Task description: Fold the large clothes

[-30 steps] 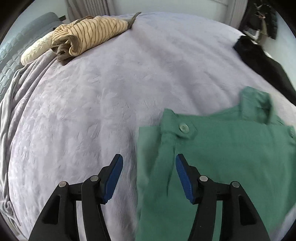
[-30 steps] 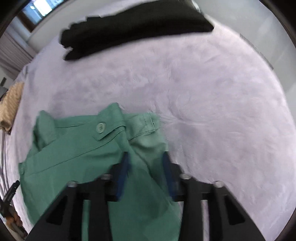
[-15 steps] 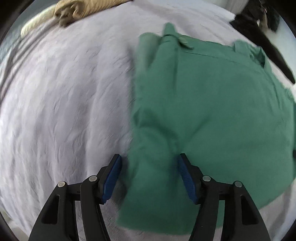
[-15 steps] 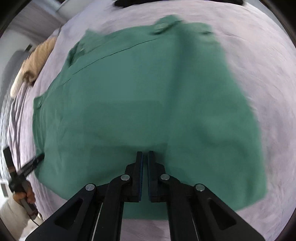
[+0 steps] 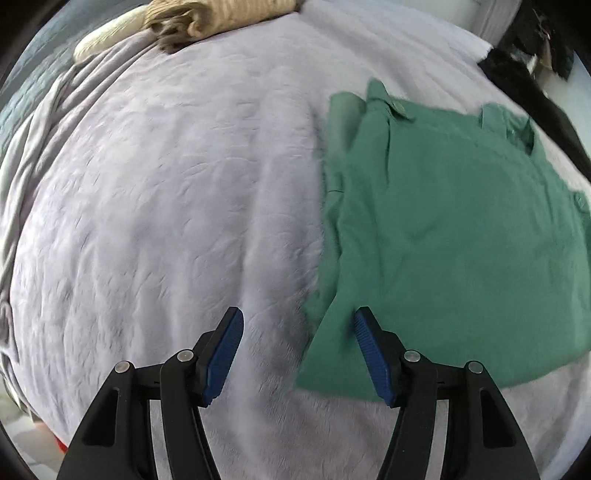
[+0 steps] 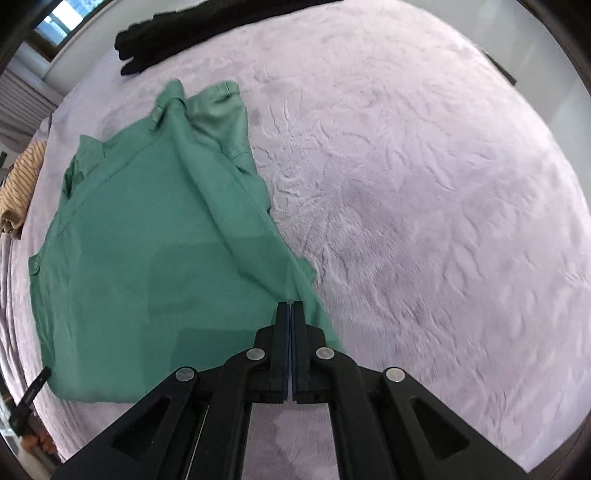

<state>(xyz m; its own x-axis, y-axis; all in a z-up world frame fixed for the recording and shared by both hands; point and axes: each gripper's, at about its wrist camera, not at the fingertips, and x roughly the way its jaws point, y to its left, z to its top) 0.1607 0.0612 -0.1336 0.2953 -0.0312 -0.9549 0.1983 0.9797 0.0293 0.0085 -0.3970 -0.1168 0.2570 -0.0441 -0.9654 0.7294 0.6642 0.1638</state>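
With the right hand-held gripper (image 6: 289, 314) pinched on the green shirt's (image 6: 147, 240) near edge and the left hand-held gripper (image 5: 297, 347) gaping empty beside it, a one-sided pull risks skewing the fold.

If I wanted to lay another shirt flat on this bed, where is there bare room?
The widest bare stretch of lilac bedspread lies right of the green shirt and below the black garment. Another open patch lies left of the shirt, below the striped beige clothes. The far corners holding those clothes are crowded.
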